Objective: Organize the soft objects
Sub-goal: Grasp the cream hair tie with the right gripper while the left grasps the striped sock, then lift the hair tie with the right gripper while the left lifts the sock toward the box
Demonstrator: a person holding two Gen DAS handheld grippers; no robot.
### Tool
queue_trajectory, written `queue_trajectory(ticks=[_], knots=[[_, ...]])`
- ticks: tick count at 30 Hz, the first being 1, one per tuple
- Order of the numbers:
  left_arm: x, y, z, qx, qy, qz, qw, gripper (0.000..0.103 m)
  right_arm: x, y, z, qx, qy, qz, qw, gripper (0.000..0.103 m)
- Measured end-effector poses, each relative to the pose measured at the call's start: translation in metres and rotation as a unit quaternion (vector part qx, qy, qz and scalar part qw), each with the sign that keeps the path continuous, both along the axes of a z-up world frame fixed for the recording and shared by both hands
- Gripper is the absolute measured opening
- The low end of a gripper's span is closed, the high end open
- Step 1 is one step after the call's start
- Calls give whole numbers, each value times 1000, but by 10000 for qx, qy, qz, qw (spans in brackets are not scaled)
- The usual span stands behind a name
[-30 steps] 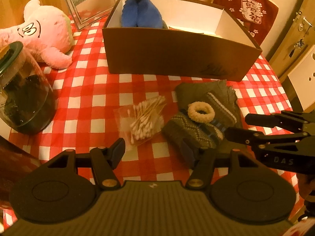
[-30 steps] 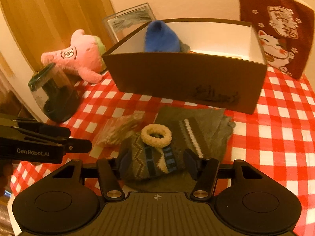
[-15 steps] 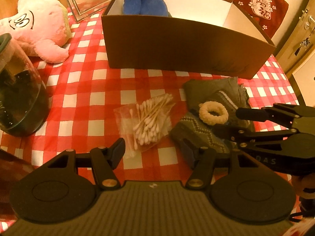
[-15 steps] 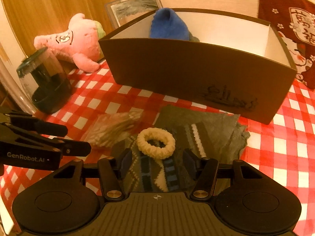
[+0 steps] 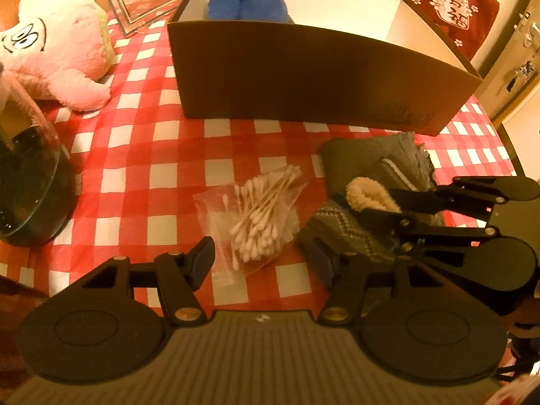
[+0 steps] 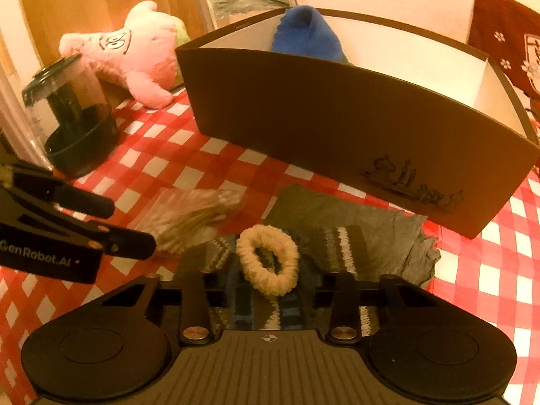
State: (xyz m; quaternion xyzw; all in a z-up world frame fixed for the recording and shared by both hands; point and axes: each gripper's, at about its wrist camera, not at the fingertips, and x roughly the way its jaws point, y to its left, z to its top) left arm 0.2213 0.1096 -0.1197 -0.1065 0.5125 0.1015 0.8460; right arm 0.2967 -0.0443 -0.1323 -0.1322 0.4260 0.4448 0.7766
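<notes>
A cream scrunchie lies on a patterned knit sock over grey cloth in front of a brown box that holds a blue plush item. My right gripper is open, its fingers low on either side of the scrunchie and sock. In the left wrist view it reaches in from the right, around the scrunchie. My left gripper is open and empty, just above a bag of cotton swabs. A pink plush toy lies at the far left.
A dark glass jar stands at the left on the red checked tablecloth. A framed picture leans behind the box. A red embroidered cushion is at the back right. The table edge runs along the right.
My right gripper has moved forward and down, so its fingers now straddle the scrunchie and sock. My left gripper has edged forward toward the cotton swabs.
</notes>
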Motion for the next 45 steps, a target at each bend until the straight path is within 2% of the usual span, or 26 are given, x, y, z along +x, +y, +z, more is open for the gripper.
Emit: queue_trajectory(ticks=[3, 9, 13, 18, 24, 33, 36, 38, 40, 45], knots=[[1, -4, 0, -40, -34, -134, 9999, 60, 2, -7, 3, 97, 12, -46, 9999, 19], [6, -21, 4, -130, -175, -526, 9984, 60, 12, -42, 19, 415, 219, -658, 9967, 18], [12, -37, 5, -252, -240, -886, 9955, 60, 19, -70, 24, 424, 328, -1089, 9926, 18], [19, -62, 1, -321, -228, -1352, 9900, 60, 18, -97, 26, 375, 389, -1372, 9891, 18], [28, -85, -15, -197, -77, -1743, 9845, 61, 13, -112, 26, 391, 473, -1529, 9863, 18], [36, -96, -34, 279, -54, -1884, 9817, 63, 7, -132, 23, 338, 524, -1716, 9832, 18], [34, -97, -33, 439, -116, -1892, 9809, 47, 4, -138, 23, 343, 546, -1760, 9823, 18], [32, -94, -30, 405, -180, -1821, 9823, 26, 3, -141, 24, 364, 544, -1769, 9821, 18], [30, -88, -27, 257, -272, -1735, 9841, 11, 2, -144, 25, 380, 532, -1777, 9819, 18], [21, -86, -12, 210, -481, -1627, 9853, 10, 0, -147, 30, 445, 494, -1770, 9820, 18]])
